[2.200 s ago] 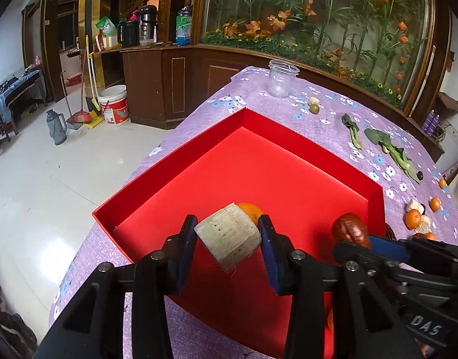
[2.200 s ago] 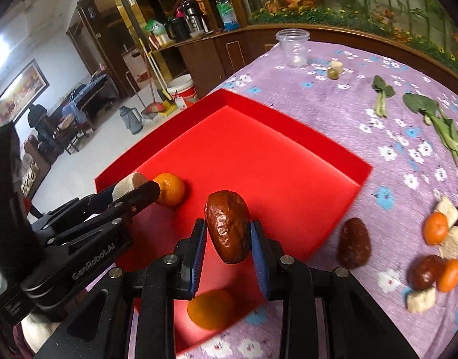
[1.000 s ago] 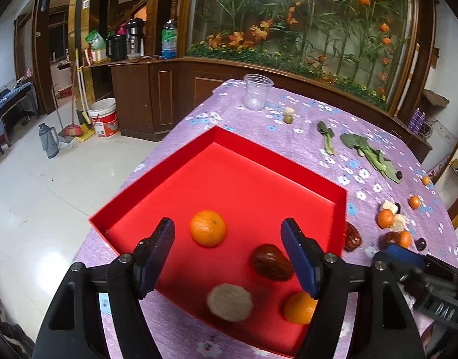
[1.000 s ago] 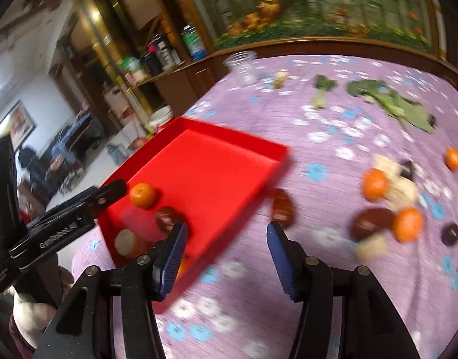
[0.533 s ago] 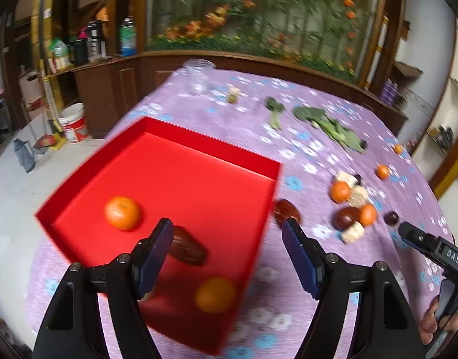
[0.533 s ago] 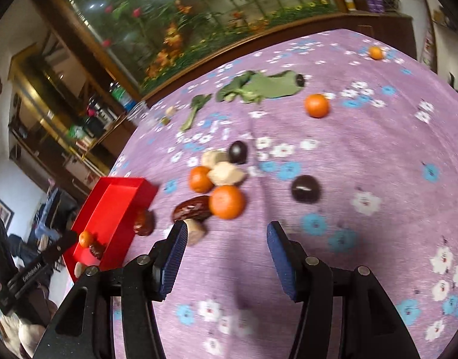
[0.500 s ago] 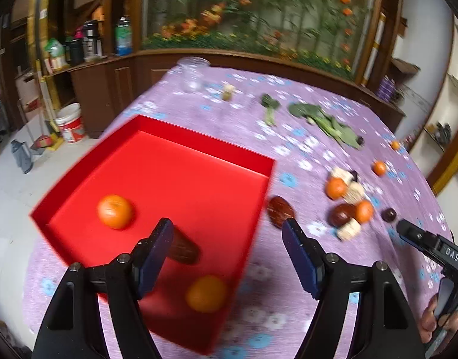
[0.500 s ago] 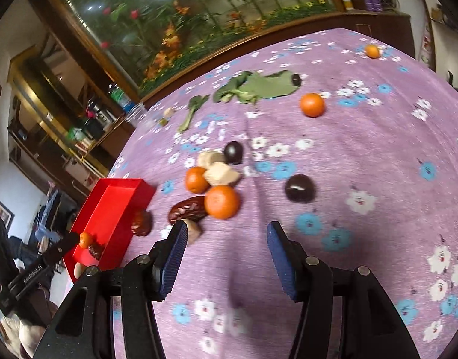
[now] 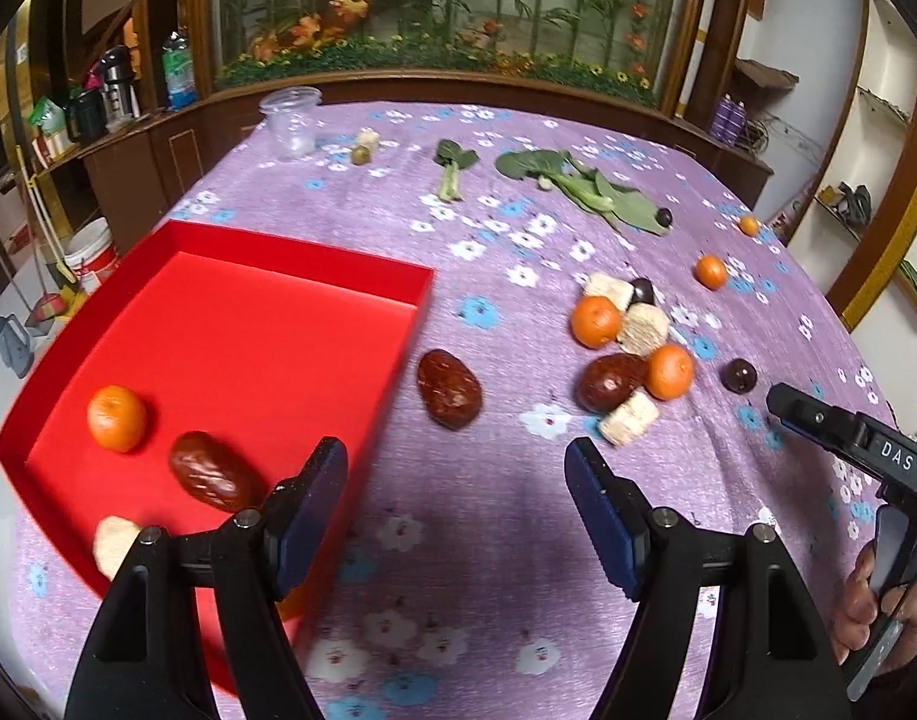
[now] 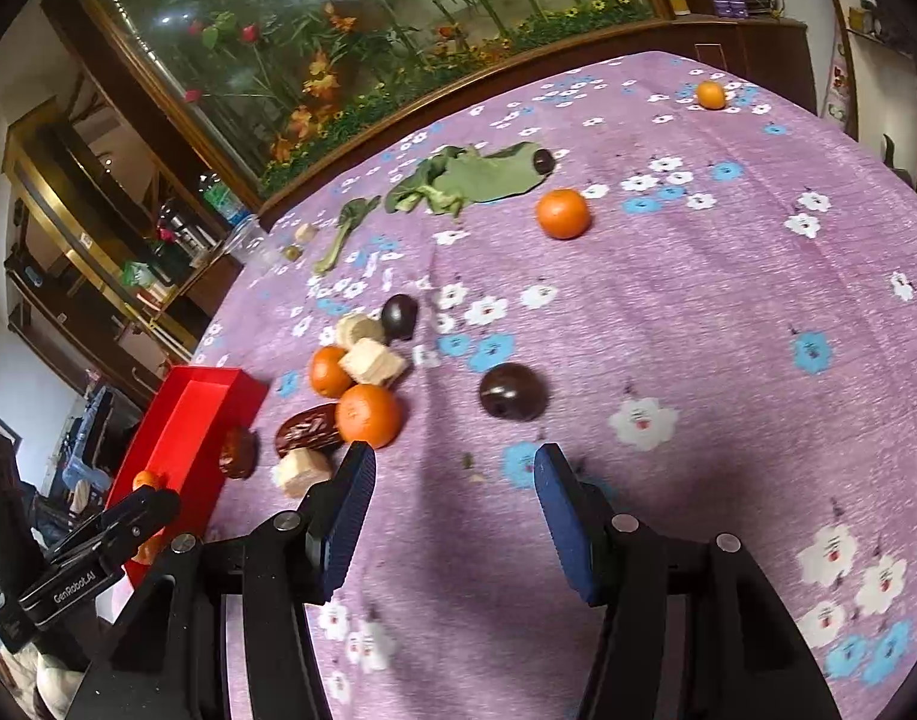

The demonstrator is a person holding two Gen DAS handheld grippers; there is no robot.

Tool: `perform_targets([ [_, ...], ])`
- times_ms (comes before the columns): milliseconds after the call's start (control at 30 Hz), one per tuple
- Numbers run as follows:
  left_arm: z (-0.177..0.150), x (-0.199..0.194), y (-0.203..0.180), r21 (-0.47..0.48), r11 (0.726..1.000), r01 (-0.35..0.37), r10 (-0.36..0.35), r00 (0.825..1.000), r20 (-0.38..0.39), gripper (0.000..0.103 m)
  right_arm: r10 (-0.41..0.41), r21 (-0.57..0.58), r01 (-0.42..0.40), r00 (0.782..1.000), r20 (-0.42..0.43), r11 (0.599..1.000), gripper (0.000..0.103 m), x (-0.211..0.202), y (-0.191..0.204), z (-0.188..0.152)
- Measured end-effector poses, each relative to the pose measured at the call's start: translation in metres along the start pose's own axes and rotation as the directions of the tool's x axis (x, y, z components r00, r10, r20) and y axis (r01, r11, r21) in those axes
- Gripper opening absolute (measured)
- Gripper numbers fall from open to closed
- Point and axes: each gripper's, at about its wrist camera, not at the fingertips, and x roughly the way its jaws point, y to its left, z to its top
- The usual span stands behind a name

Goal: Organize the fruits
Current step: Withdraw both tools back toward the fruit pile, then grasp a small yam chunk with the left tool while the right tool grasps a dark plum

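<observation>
Left hand-held gripper spread wide above red tray edge, right hand-held gripper wide, empty, near dark plum.

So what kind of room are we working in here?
Probably a home dining or living room: a table under a purple flowered tablecloth, a big glass case of artificial flowers behind it, and a wooden counter holding flasks and bottles.

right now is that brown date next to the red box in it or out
Out. The brown date lies on the purple tablecloth just beyond the red box wall.
</observation>
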Motion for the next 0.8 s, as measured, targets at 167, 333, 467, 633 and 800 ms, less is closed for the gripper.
perform_targets([
  [167, -0.001, 0.018, -0.021, 0.031, 0.997, 0.065, -0.064, 0.997, -0.035, 0.074, 0.015, 0.013, -0.014, 1.0, -0.011, 1.0, 0.06, 0.004, -0.005, -0.001],
  [333, 0.005, 0.04, -0.049, 0.107, 0.991, 0.083, -0.079, 0.996, -0.04, 0.074, 0.023, -0.007, -0.023, 1.0, -0.007, 1.0, 0.06, 0.003, -0.002, -0.002],
  [467, 0.008, 0.054, -0.062, 0.141, 0.984, 0.109, -0.101, 0.993, -0.064, 0.073, 0.011, -0.032, -0.012, 1.0, -0.027, 0.999, 0.06, 0.007, 0.0, 0.002],
  [633, 0.006, 0.064, -0.069, 0.15, 0.977, 0.152, -0.139, 0.985, -0.098, 0.034, -0.035, -0.071, 0.032, 0.998, -0.045, 0.997, 0.06, 0.015, 0.0, 0.017],
  [800, 0.008, 0.067, -0.069, 0.149, 0.976, 0.158, -0.144, 0.985, -0.098, 0.034, -0.106, -0.125, 0.098, 0.993, -0.053, 0.987, 0.059, 0.031, 0.003, 0.028],
])
